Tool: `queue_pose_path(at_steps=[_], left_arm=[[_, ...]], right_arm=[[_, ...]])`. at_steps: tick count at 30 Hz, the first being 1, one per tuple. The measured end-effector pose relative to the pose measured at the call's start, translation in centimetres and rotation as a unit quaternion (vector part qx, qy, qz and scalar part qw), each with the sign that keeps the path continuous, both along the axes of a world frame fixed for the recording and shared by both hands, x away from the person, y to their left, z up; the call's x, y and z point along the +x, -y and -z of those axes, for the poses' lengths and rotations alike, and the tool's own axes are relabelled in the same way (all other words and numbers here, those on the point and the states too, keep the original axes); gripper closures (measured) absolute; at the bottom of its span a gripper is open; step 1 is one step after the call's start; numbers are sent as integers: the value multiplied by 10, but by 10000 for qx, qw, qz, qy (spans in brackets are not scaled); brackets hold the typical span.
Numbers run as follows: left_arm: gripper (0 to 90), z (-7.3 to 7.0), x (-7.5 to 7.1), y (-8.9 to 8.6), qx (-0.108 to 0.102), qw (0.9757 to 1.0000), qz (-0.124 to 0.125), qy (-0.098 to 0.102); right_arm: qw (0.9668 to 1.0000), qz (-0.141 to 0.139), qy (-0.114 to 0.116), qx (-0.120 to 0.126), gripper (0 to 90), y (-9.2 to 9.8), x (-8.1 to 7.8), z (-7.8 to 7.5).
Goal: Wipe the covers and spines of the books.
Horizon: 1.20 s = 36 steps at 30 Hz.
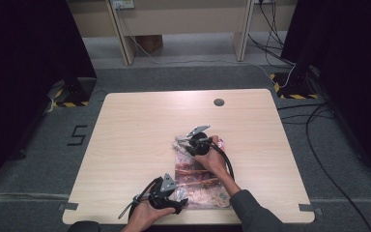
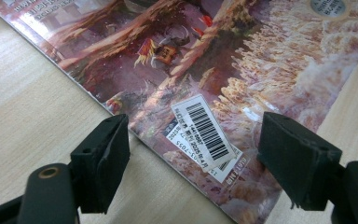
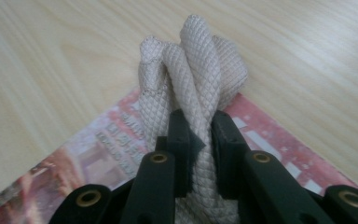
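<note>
Pale wooden table [image 1: 140, 145], dark floor all round. The right gripper [image 3: 200, 135] is pinching a bunched cream cloth [image 3: 191, 70], which juts out just ahead of its jaws, over the far corner of the magazine [image 2: 214, 70]. The left gripper [image 2: 193, 154] stands spread, hovering over or maybe pinning the near corner. Looks like a wiping step; next, drag the cloth across the cover

Lab or test bay, not a home. A lone wooden table [image 1: 140, 130] stands on grey carpet; beyond it hazard-striped stand feet [image 1: 294, 92], loose black cables [image 1: 319, 121], dark curtains [image 1: 24, 48] at either side.
</note>
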State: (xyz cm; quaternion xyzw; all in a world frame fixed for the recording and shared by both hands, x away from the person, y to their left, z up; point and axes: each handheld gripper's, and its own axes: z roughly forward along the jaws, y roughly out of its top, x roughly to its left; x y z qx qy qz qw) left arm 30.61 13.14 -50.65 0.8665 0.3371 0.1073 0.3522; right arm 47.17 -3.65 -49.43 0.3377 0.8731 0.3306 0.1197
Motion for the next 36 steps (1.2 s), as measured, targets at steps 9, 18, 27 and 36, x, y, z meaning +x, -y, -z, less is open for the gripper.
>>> queue_pose_path(at_steps=[9, 18, 27, 36], left_arm=[[242, 0, 0, 0, -6, 10000, -6, 1], [242, 0, 0, 0, -1, 10000, -5, 8], [241, 0, -1, 1, 15, 10000, -21, 68], [236, 0, -2, 0, 22, 10000, -33, 77]], right_arm=[[9999, 68, 58, -97, 800, -6, 7, -1], [9998, -180, -32, -102, 799, -10, 1, -2], [9998, -205, -13, -71, 801, -13, -5, -1], [9992, -392, -43, 19, 797, -17, -14, 1]])
